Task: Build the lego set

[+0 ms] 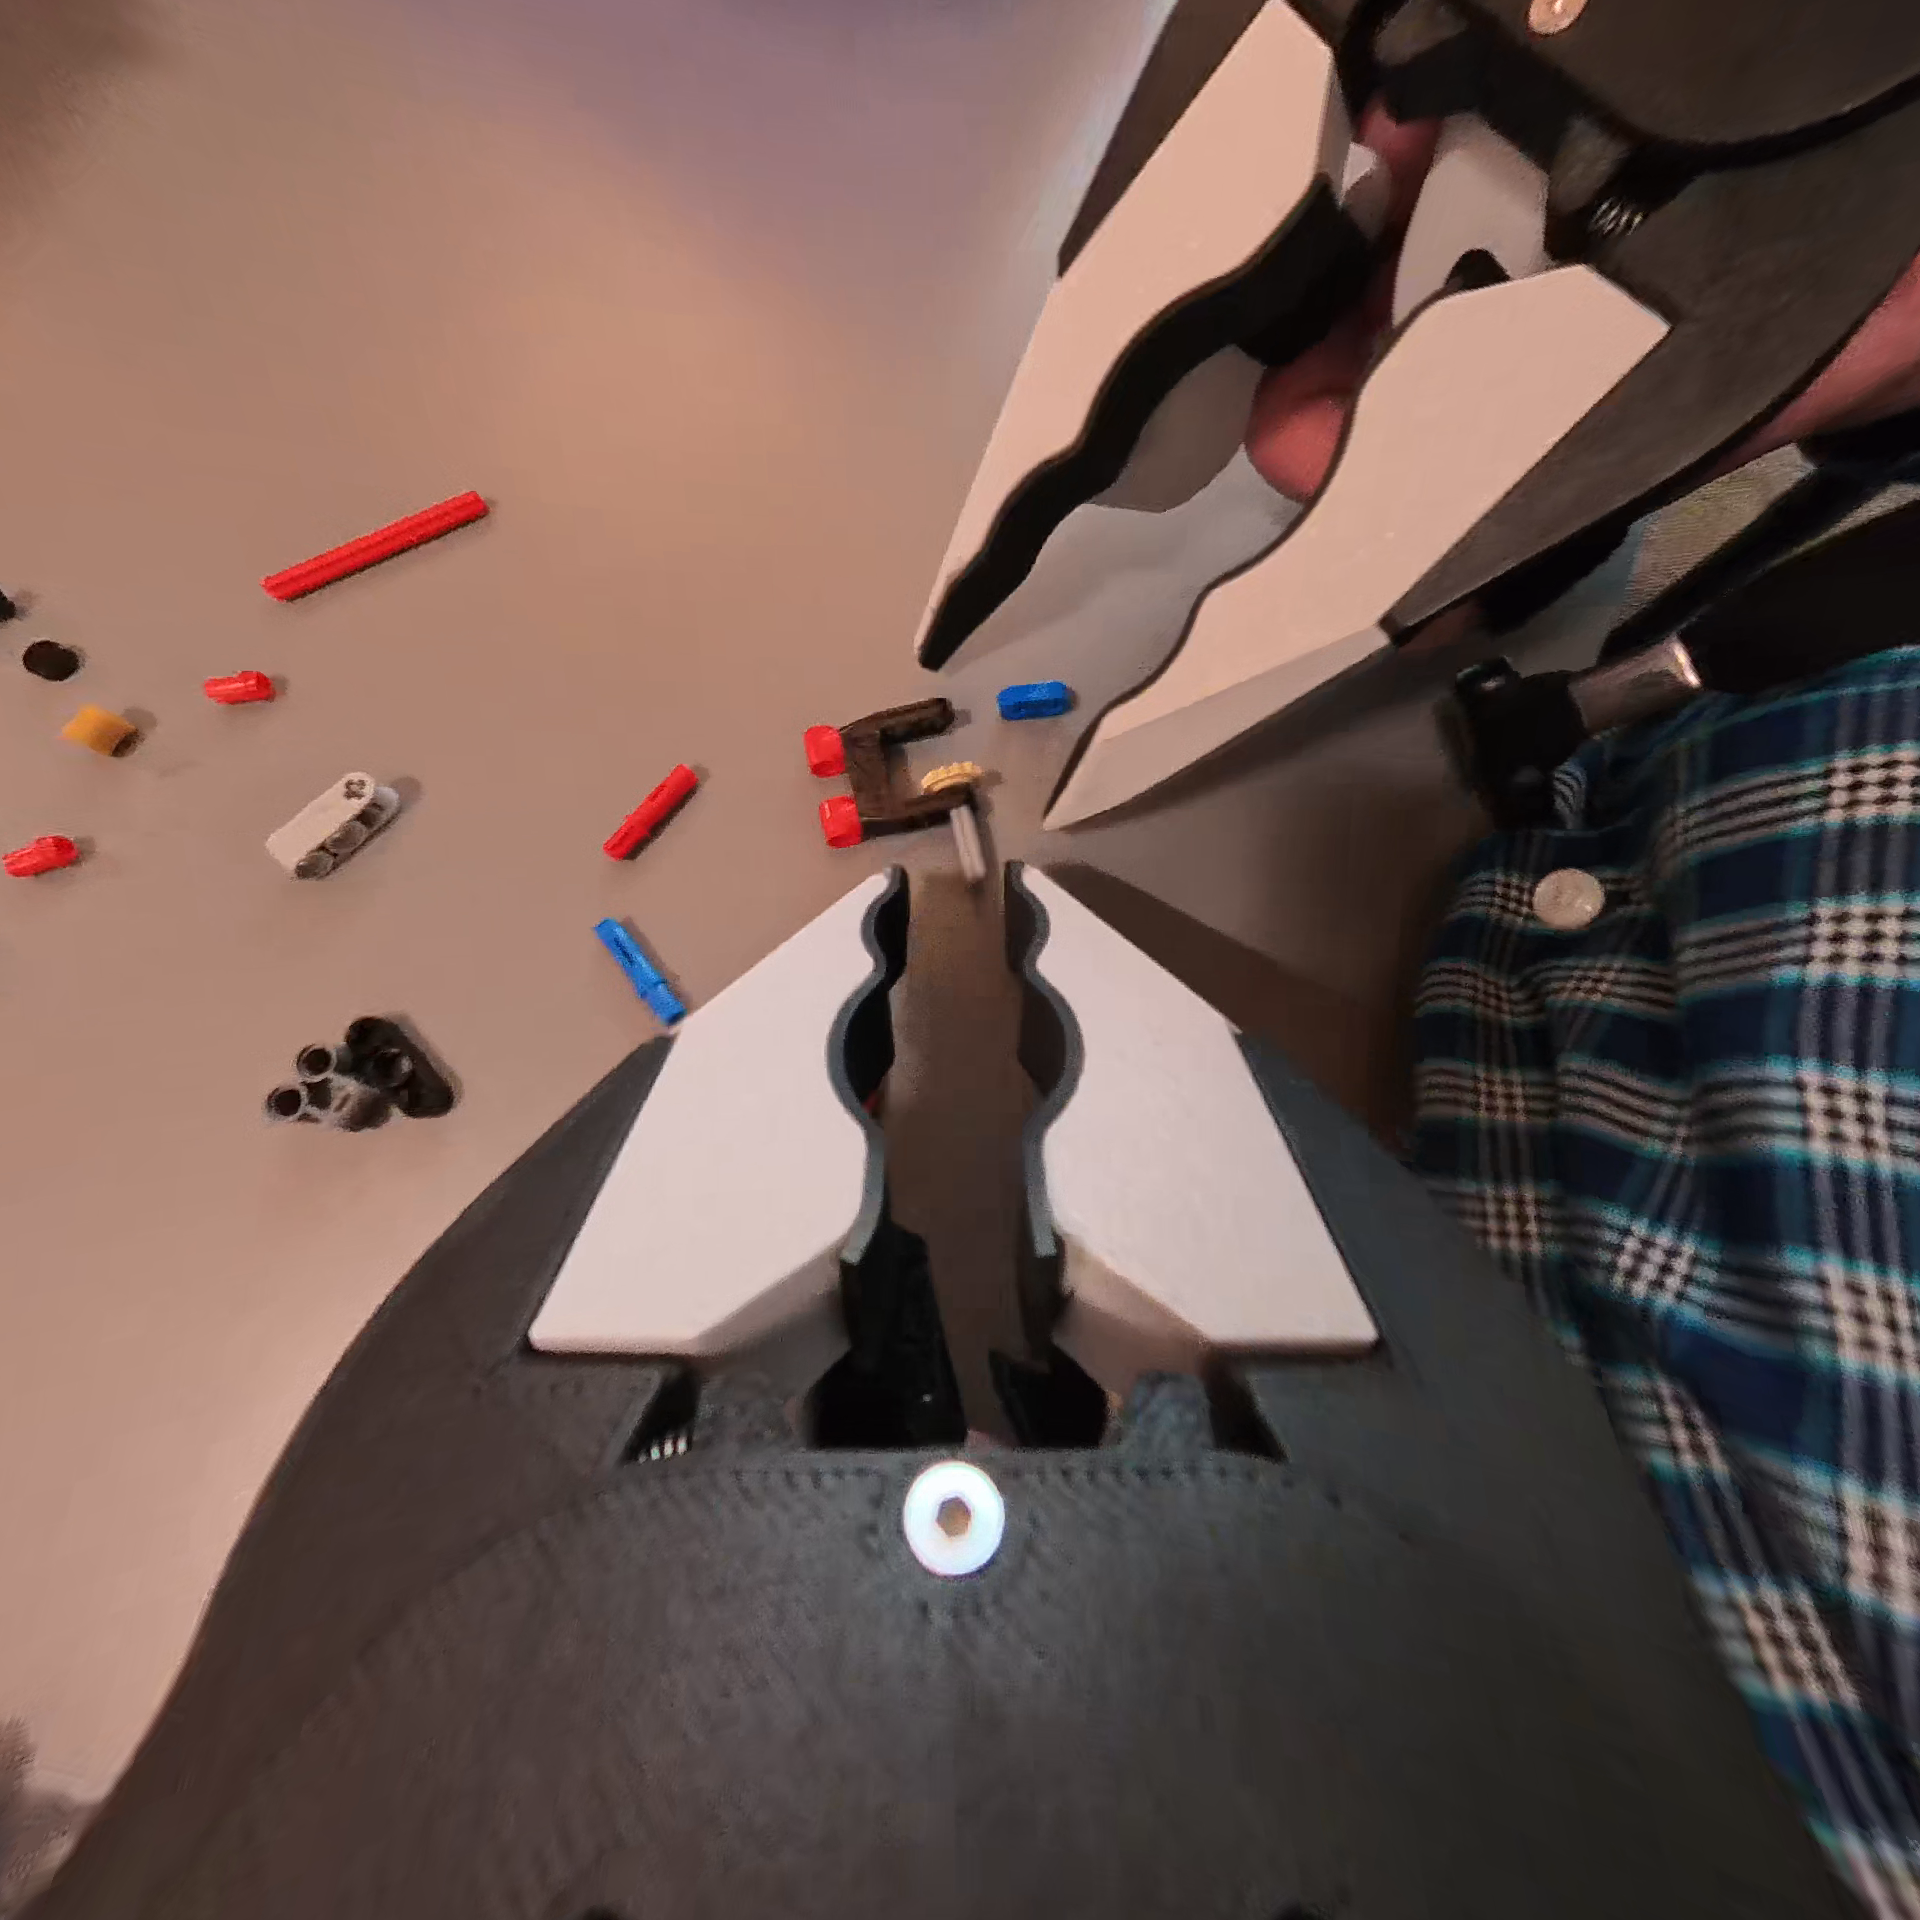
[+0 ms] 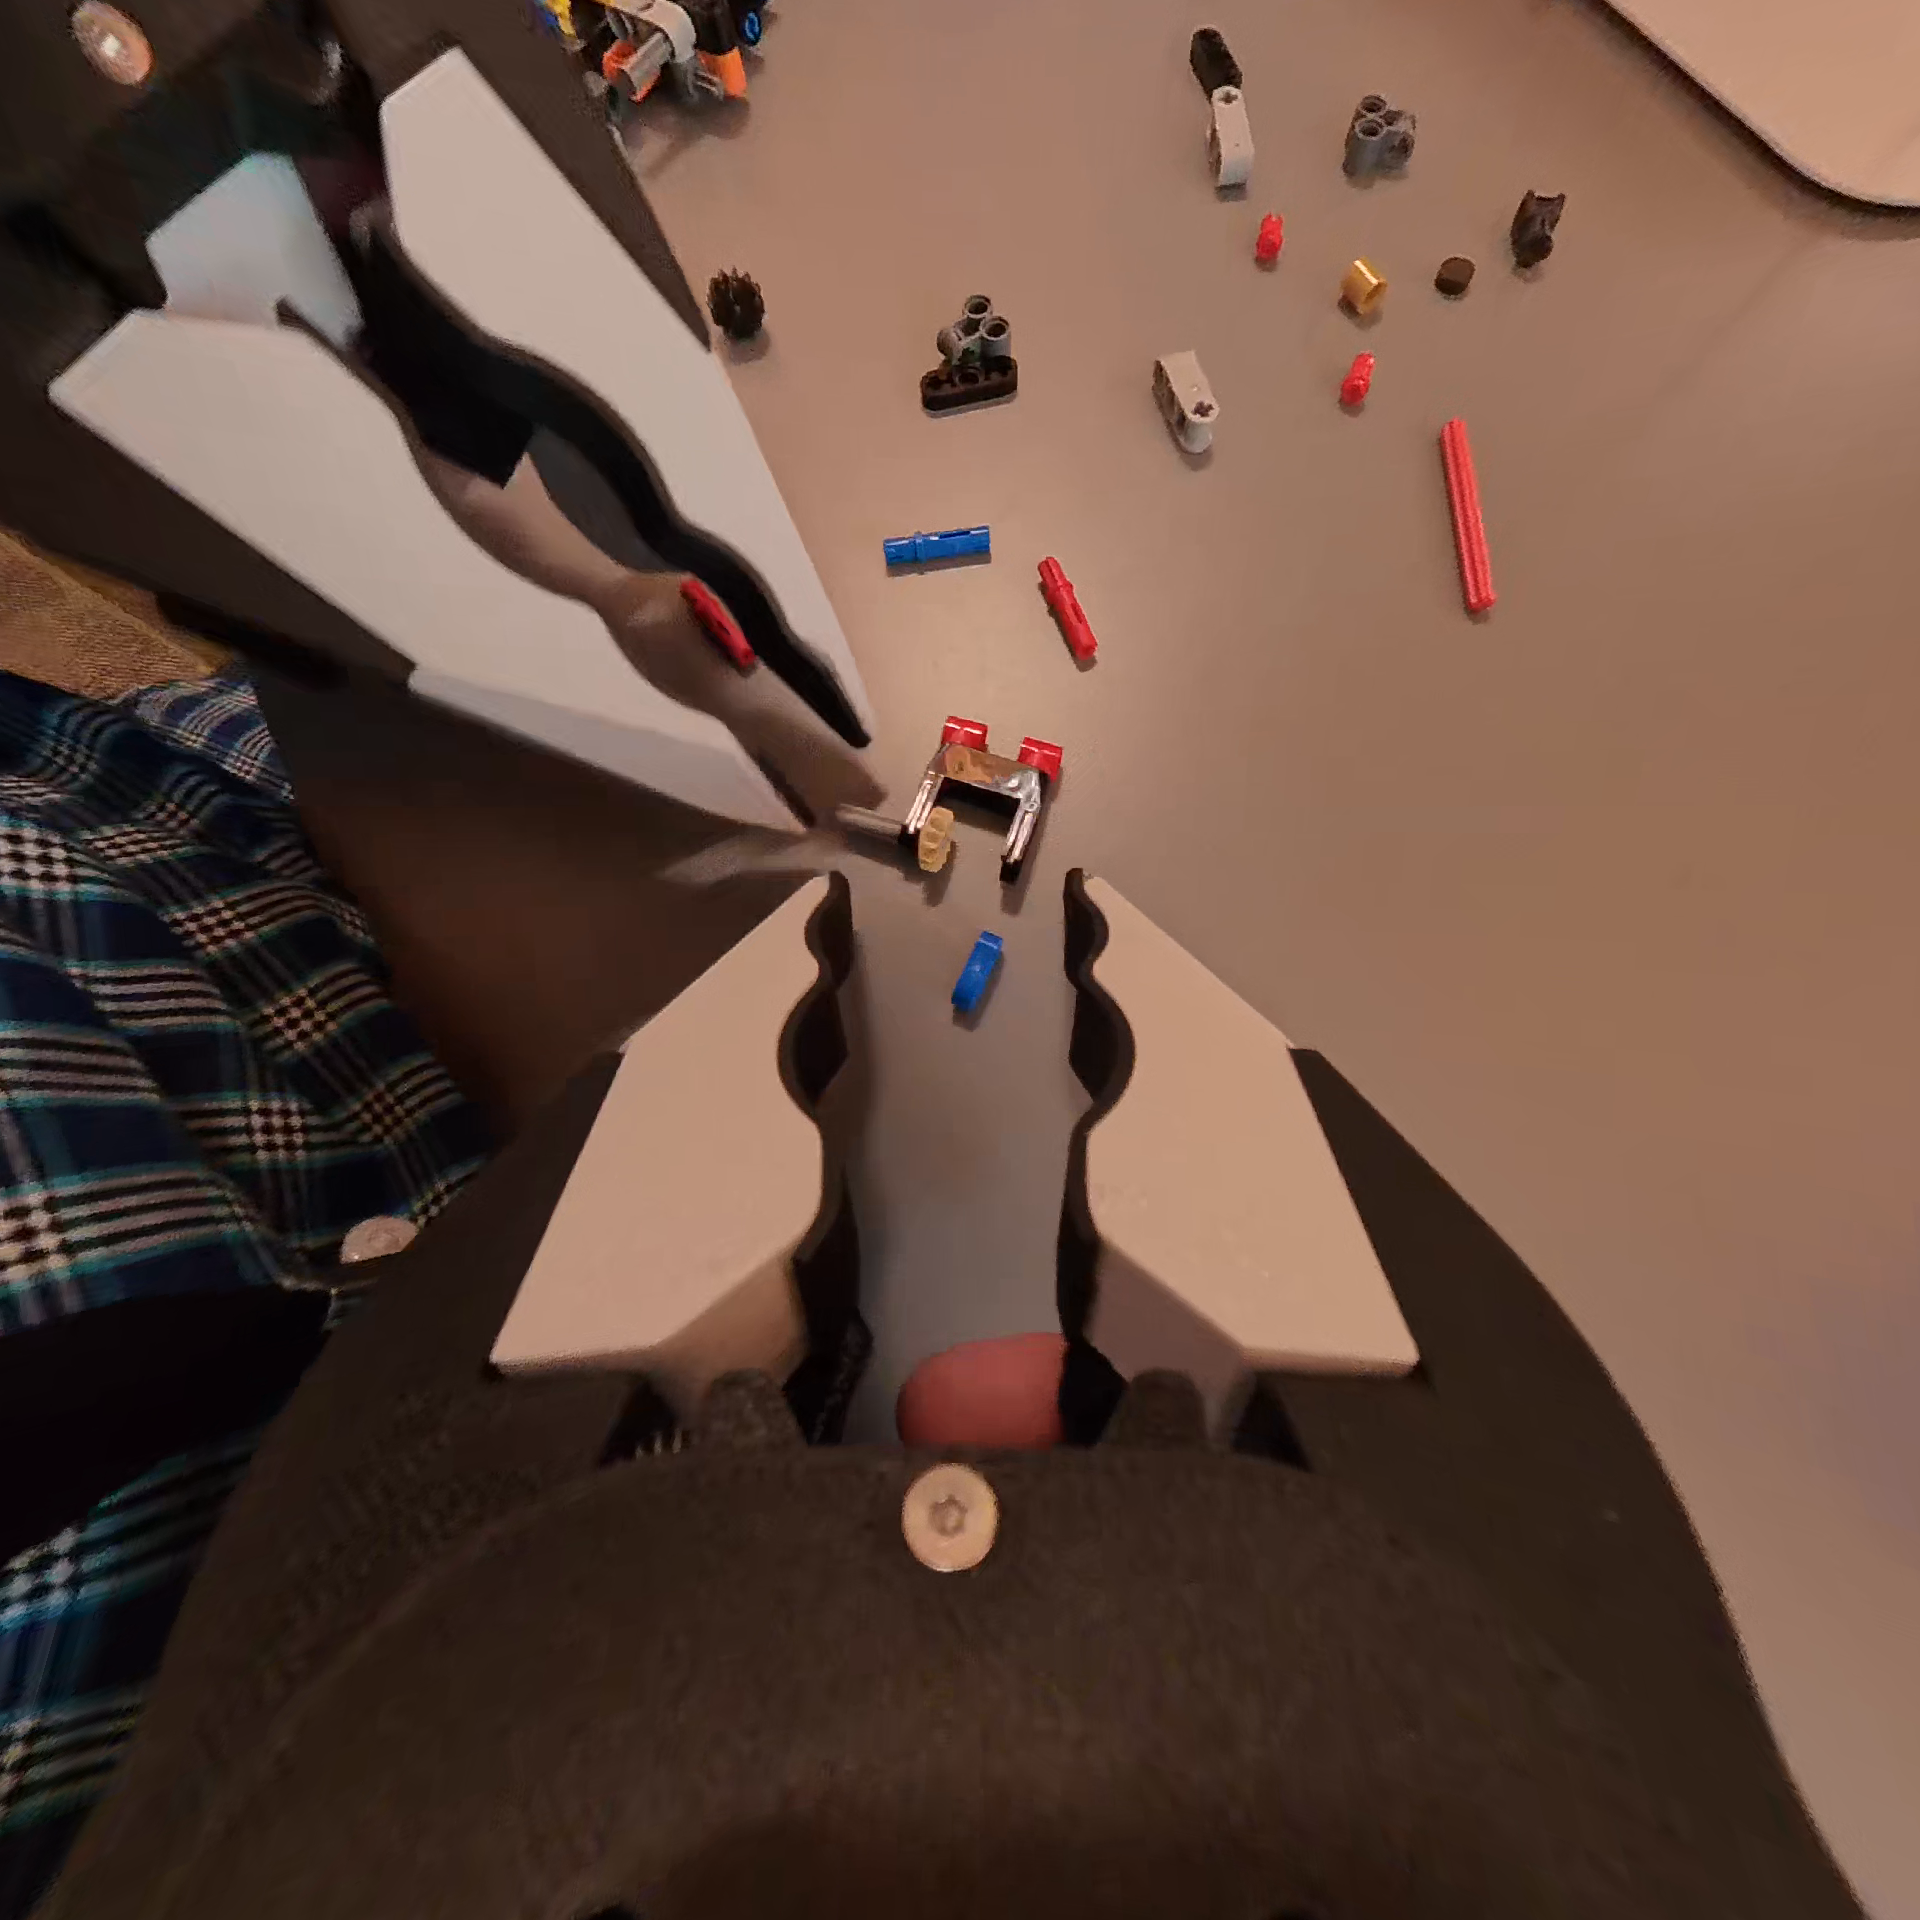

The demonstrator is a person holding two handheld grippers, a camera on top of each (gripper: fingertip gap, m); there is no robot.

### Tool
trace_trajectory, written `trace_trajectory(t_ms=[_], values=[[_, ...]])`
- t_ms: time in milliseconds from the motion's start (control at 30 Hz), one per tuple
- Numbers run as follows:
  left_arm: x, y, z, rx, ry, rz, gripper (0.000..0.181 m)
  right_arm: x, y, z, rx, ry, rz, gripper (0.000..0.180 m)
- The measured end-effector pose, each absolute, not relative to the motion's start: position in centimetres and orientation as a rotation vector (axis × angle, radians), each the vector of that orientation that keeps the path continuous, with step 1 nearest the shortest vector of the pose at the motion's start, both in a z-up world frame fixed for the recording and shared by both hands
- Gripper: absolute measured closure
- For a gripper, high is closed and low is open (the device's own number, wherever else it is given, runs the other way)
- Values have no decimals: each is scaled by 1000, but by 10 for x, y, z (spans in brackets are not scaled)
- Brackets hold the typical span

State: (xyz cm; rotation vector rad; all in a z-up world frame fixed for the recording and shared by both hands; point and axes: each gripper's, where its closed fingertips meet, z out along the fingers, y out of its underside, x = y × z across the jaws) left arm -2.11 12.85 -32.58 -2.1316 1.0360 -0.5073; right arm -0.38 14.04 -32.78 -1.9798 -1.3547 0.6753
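Observation:
A small assembly (image 1: 883, 769), a black U-shaped frame with two red pins, a tan gear and a grey axle (image 1: 971, 847), lies on the brown table; it also shows in the right wrist view (image 2: 982, 779). My left gripper (image 1: 954, 871) is narrowly open, and the axle's free end sits between its tips; it also shows in the right wrist view (image 2: 836, 784). A small red piece (image 2: 717, 623) sits against one pad inside its jaws. My right gripper (image 2: 958, 883) is open over a short blue pin (image 2: 977, 971) that lies on the table between its fingers.
Loose parts lie beyond: a long red axle (image 2: 1467, 514), a red pin (image 2: 1067, 608), a long blue pin (image 2: 935, 548), a grey connector (image 2: 1184, 400), a black-and-grey cluster (image 2: 971, 353), and a yellow bush (image 2: 1361, 286). A person's plaid shirt (image 2: 156, 935) is close by the grippers. My two grippers' fingertips are within a few centimetres of each other. Between my left fingertips and the grey connector (image 2: 1184, 400) there is roughly 10 centimetres. It turns up in the left wrist view (image 1: 352, 815) as well.

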Motion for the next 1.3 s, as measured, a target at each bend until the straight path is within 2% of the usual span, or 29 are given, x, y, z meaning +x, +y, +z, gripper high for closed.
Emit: trace_trajectory(t_ms=[233,400,467,533,833,1100,1300], values=[[-22,127,-333,-2101,1218,-447,174,-10,137,-330,-1956,-1394,660,138],[-15,125,-334,-2088,1245,-465,181,-11,137,-332,-1951,-1402,636,144],[-15,124,-333,-2085,1243,-464,181,-11,138,-332,-1954,-1399,645,148],[-15,125,-333,-2079,1246,-464,181,-13,136,-331,-1945,-1414,655,159],[-11,120,-330,-2081,1252,-514,176,-8,140,-327,-1939,-1393,647,148],[-20,135,-310,-1975,1324,-445,169,0,130,-319,-1930,-1367,671,161],[-16,141,-324,-1926,1486,-345,169,-2,128,-322,-1918,-1388,651,162]])
